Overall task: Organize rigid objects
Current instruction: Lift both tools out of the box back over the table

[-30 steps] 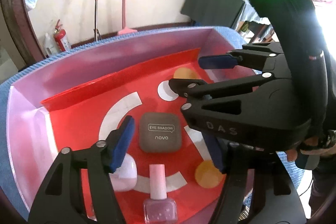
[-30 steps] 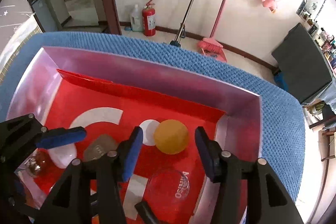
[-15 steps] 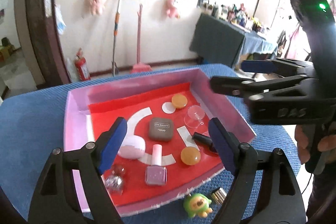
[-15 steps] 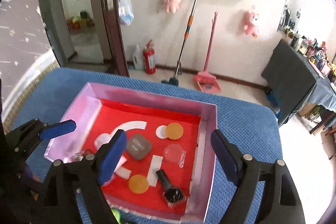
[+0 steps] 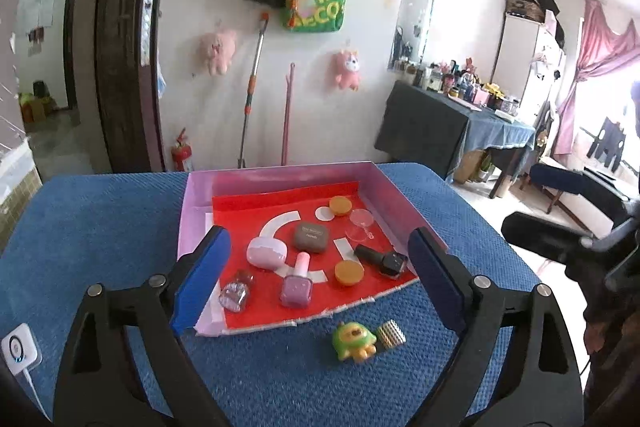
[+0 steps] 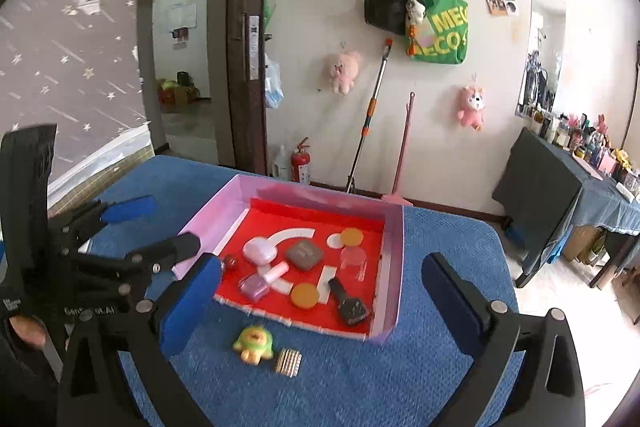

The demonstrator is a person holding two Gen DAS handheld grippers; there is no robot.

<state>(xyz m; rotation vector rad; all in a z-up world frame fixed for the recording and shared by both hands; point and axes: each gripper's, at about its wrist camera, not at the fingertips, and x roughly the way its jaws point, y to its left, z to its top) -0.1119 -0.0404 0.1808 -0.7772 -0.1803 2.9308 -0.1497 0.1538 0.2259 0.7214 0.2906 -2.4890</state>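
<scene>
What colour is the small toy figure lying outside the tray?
Green and yellow small toy figure, clearest in the left wrist view.

"MEC" and "ECO" on green bag, "EYE SHADOW" faintly on brown compact

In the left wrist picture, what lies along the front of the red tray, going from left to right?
Glittery little bottle → pink nail polish bottle → orange round lid → black bottle lying on its side. In front of the red tray, on the blue cloth: green toy, then a small gold ribbed thing.
</scene>
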